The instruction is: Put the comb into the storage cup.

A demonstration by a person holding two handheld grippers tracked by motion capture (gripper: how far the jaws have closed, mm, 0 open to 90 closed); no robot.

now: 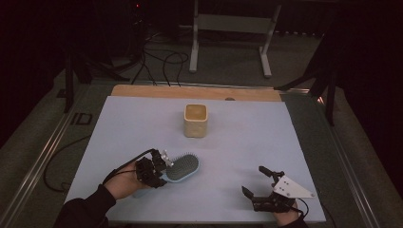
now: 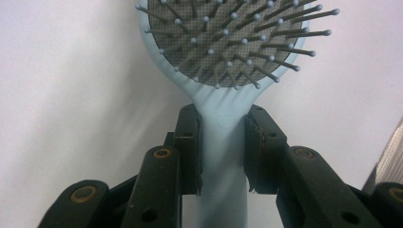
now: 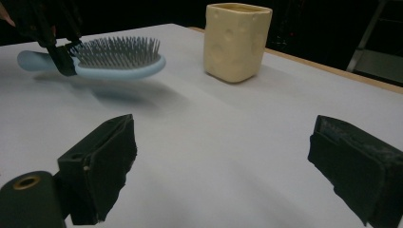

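A light blue hairbrush (image 1: pixel 183 167) with grey bristles hangs just above the pale sheet, its shadow beneath it in the right gripper view. My left gripper (image 1: pixel 161 167) is shut on its handle (image 2: pixel 223 156), both pads pressed against the neck below the bristle pad (image 2: pixel 228 38). The brush (image 3: pixel 114 59) lies level, bristles up. A cream square cup (image 1: pixel 196 120) stands upright toward the back middle, also seen as the cup (image 3: pixel 236 40) beyond the brush. My right gripper (image 1: pixel 260 183) rests near the front right edge, jaws wide open with nothing between the fingers (image 3: pixel 104 164).
The pale sheet (image 1: pixel 142 123) covers a wooden table whose far edge (image 1: pixel 195 91) shows bare. Beyond it the floor holds cables (image 1: pixel 161 61) and a white metal stand (image 1: pixel 228 28). Bare sheet lies between the cup and my right gripper.
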